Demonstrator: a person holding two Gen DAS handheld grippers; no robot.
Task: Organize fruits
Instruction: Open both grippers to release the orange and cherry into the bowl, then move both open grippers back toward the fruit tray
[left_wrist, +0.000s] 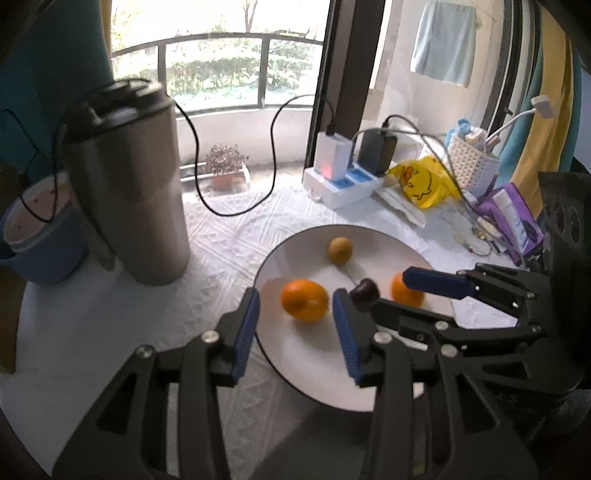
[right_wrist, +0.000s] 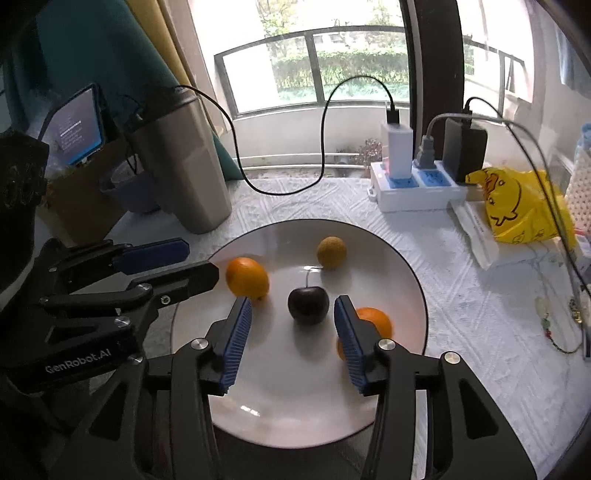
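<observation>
Right wrist view: right gripper (right_wrist: 293, 334) partly open, dark cherry (right_wrist: 308, 305) resting free on the white plate (right_wrist: 413, 280) between the pads, untouched. Left gripper (left_wrist: 295, 325) likewise part-open around an orange (left_wrist: 304, 300), no contact seen. Both fruits look set down, so placing seems finished; next move calls for lifting clear without nudging them. Second orange (right_wrist: 375, 319) sits half hidden behind the right pad (a brownish fruit (right_wrist: 331, 252) lies further back; kind unclear).

Orange (right_wrist: 373, 321) half behind tool pad
</observation>
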